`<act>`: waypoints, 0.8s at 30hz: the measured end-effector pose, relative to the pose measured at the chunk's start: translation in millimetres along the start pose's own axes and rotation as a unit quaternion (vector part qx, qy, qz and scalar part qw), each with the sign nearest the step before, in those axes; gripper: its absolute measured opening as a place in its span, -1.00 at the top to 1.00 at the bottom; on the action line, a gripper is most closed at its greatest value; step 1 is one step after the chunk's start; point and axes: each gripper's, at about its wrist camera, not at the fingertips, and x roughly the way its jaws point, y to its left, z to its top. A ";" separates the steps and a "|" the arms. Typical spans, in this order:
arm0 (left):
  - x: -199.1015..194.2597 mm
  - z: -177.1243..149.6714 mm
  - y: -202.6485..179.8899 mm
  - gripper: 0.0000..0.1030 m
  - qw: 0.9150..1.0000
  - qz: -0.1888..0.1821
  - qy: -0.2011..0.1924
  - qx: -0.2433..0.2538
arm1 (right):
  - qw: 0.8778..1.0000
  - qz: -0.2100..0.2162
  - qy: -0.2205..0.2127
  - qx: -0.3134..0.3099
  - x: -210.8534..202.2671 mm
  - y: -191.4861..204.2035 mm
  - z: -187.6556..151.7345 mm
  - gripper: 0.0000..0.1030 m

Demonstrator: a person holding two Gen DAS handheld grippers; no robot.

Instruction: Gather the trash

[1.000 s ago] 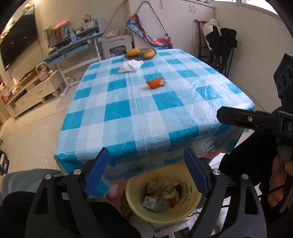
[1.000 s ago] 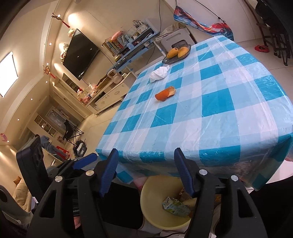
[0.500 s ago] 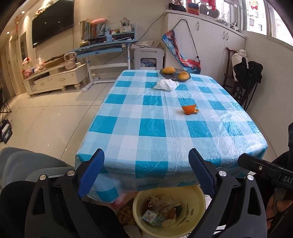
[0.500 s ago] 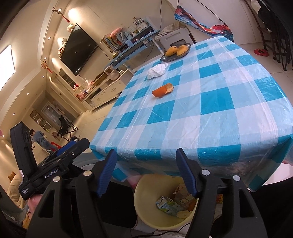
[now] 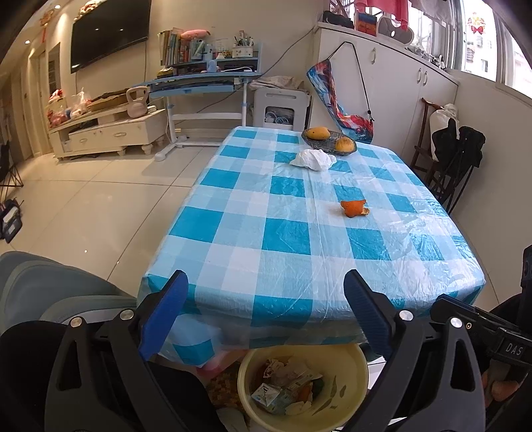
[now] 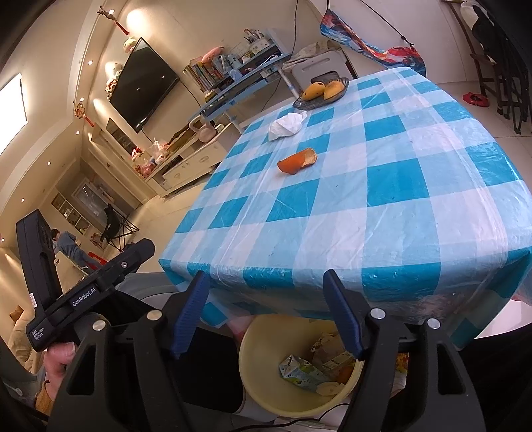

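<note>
An orange peel [image 5: 354,208], curled and ragged-edged, lies on the checked tablecloth [image 5: 286,239]. The left gripper [image 5: 266,315] stands wide apart and empty; the right gripper [image 6: 266,312] is opening, empty.

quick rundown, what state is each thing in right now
left claw: empty, jaws wide apart
right claw: empty, jaws opening
yellow bin: below the table edge, partly filled with trash
orange peel: lying loose on the tablecloth
white tissue: crumpled on the tablecloth beside the fruit bowl
fruit bowl: holds two mangoes
tv: screen dark
</note>
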 end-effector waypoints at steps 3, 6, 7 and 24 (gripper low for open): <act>-0.2 0.3 0.5 -0.77 1.000 0.000 -0.002 -0.002 | 1.000 -0.002 0.001 -0.003 0.5 2.0 -0.4 -0.35; -0.5 0.8 1.3 -0.78 1.000 0.000 -0.003 -0.005 | 1.000 -0.003 0.001 -0.003 0.6 2.1 -0.5 -0.36; -0.5 0.8 1.5 -0.78 1.000 -0.001 -0.003 -0.007 | 1.000 -0.003 0.001 -0.003 0.7 2.1 -0.5 -0.36; -1.6 4.0 1.1 -0.79 1.000 -0.014 -0.001 -0.015 | 0.999 -0.013 0.012 -0.028 9.1 10.5 2.0 -0.37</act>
